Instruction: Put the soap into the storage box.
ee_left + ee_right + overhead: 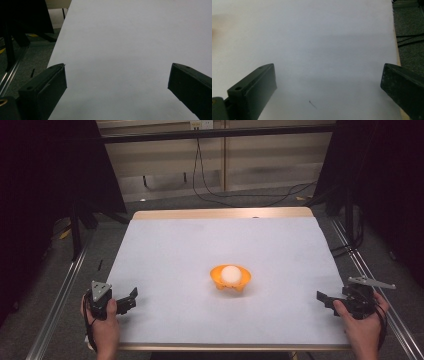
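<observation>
An orange bowl (230,279) sits near the middle of the white table (200,245), with a white ball (231,273) resting inside it. My left gripper (129,300) is held at the near left of the table, well left of the bowl. In the left gripper view its jaws stand wide apart over bare white surface (120,50), so my left gripper (116,80) is open and empty. My right gripper (325,299) is held at the near right edge, right of the bowl. In the right gripper view my right gripper (328,81) is open too, nothing between its jaws.
The table has a wooden rim (220,213) at the far side. Metal rails (60,290) run along the floor on both sides. Cables (240,195) lie on the floor beyond the table. Black stands (75,225) rise at the left.
</observation>
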`<state>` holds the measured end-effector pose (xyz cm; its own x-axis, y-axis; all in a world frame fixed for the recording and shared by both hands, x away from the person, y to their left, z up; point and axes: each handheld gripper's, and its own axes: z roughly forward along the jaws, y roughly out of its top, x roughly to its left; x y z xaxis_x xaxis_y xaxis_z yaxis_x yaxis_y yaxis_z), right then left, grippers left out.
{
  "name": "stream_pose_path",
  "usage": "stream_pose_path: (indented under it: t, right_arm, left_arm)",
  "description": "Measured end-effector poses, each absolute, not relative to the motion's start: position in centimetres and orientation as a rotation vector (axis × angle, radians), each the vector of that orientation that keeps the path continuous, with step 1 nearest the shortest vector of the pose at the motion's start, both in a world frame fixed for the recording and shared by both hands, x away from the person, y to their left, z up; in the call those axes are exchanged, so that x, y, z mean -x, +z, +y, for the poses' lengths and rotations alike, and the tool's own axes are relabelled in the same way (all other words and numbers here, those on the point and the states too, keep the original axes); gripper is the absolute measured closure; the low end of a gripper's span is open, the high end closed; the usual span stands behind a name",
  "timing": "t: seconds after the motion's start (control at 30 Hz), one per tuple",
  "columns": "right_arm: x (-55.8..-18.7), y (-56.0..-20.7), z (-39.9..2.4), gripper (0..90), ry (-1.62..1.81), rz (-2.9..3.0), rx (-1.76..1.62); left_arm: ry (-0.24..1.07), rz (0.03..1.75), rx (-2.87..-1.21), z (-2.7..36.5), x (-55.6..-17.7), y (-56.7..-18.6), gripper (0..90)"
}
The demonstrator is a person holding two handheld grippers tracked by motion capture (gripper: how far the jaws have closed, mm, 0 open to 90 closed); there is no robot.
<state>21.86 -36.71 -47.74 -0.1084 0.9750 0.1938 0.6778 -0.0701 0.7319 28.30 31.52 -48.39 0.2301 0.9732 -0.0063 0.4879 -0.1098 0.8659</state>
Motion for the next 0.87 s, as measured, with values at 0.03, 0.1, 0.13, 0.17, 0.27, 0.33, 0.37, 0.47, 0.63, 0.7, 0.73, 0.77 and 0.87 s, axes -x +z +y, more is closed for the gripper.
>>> stream_pose_path:
  t: [0.03, 0.1, 0.13, 0.17, 0.27, 0.33, 0.37, 0.47, 0.63, 0.7, 0.73, 0.77, 0.87]
  right_arm:
    - [-21.7, -47.8, -36.9, 0.6, 1.011, 1.810, -1.772]
    - [-21.4, -47.8, -37.2, 0.8, 1.020, 1.804, -1.774]
    - [-21.2, -47.8, -37.4, 0.8, 1.026, 1.802, -1.768]
    - [-21.0, -47.8, -37.5, 0.8, 1.031, 1.800, -1.763]
    - [-20.3, -47.9, -37.7, 0.7, 1.070, 1.793, -1.736]
    - [-19.9, -48.0, -37.7, 0.7, 1.096, 1.781, -1.719]
    - [-19.7, -48.1, -37.7, 0.8, 1.116, 1.773, -1.707]
    - [-19.0, -48.3, -37.8, 3.8, 1.162, 1.704, -1.686]
    - [-19.2, -48.4, -37.8, 3.5, 1.157, 1.716, -1.705]
    - [-19.2, -48.4, -37.8, 3.6, 1.157, 1.717, -1.705]
    - [-19.2, -48.4, -37.7, 3.7, 1.153, 1.718, -1.702]
    - [-19.2, -48.4, -37.7, 3.7, 1.153, 1.718, -1.702]
    - [-19.2, -48.4, -37.7, 3.7, 1.152, 1.717, -1.704]
  left_arm:
    - [0.782, 1.365, -1.721, 31.5, -28.3, -48.4, 1.8]
    - [0.782, 1.363, -1.721, 31.5, -28.3, -48.4, 1.8]
    - [0.781, 1.364, -1.721, 31.6, -28.3, -48.4, 1.8]
    - [0.780, 1.366, -1.718, 31.5, -28.3, -48.4, 1.8]
    - [0.781, 1.367, -1.712, 31.5, -28.3, -48.4, 1.8]
    - [0.780, 1.368, -1.711, 31.5, -28.3, -48.4, 1.8]
    - [0.773, 1.369, -1.710, 31.5, -28.3, -48.4, 1.8]
    - [0.776, 1.368, -1.711, 31.5, -28.3, -48.4, 1.8]
    - [0.774, 1.368, -1.710, 31.5, -28.3, -48.4, 1.8]
    - [0.777, 1.368, -1.717, 31.6, -28.3, -48.4, 1.8]
    - [0.778, 1.368, -1.717, 31.6, -28.3, -48.4, 1.8]
    - [0.778, 1.368, -1.723, 31.6, -28.3, -48.4, 1.8]
    - [0.777, 1.368, -1.724, 31.6, -28.4, -48.4, 1.8]
